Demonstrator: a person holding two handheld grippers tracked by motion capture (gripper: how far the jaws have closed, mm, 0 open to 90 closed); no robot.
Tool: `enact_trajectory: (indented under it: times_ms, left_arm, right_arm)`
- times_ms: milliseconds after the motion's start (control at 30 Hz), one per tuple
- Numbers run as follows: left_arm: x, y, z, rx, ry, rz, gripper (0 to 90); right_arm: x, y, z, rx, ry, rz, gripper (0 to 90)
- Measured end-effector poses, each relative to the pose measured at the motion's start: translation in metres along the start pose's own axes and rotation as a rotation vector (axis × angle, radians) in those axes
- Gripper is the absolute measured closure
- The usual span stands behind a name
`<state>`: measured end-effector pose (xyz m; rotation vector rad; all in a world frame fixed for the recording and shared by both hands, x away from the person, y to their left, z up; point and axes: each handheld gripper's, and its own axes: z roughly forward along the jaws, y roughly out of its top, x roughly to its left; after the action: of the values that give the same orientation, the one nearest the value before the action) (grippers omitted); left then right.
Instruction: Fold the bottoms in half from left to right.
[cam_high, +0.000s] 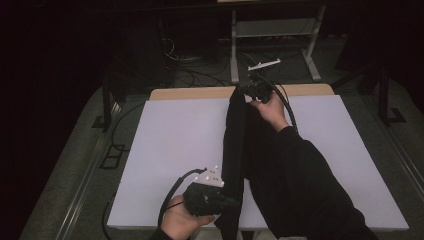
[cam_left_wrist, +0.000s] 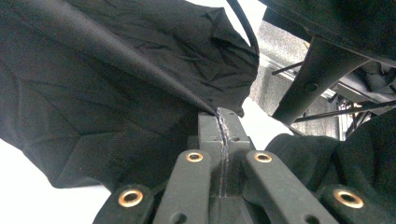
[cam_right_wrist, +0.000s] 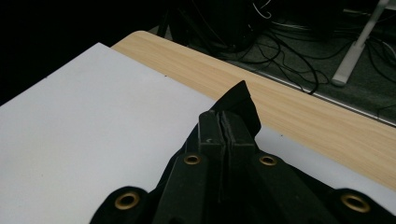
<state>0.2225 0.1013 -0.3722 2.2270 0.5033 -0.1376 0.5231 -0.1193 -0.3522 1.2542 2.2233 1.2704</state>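
Our left tool (cam_left_wrist: 223, 122) is clamped on one edge of the black cloth (cam_high: 235, 150); our right tool (cam_right_wrist: 223, 122) pinches a corner at the far end. Between them the cloth hangs in a narrow band over the white counter (cam_high: 170, 150), its far corner near the counter's wooden back edge (cam_right_wrist: 299, 116). We judge it light, limp and thin, likely to slip and sag; corners and hems give the surest hold.
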Motion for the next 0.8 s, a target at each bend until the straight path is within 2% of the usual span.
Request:
enact_trajectory:
  times_ms: [167,500,600,800]
  left_arm:
    - [-0.002,0.007,0.012,0.008,-0.015,-0.021,88.8]
    - [-0.006,0.017,0.025,0.004,-0.024,-0.005,88.8]
    - [-0.007,0.019,0.029,-0.002,-0.031,-0.013,88.8]
    - [-0.013,0.029,0.044,0.010,-0.039,-0.005,88.8]
  right_arm:
    - [-0.006,0.000,-0.003,0.006,0.013,0.009,86.5]
    - [-0.017,-0.004,-0.008,0.029,0.015,0.015,86.4]
    - [-0.019,-0.004,-0.010,0.033,0.011,0.015,86.4]
    - [-0.030,-0.006,-0.018,0.048,0.000,0.012,86.4]
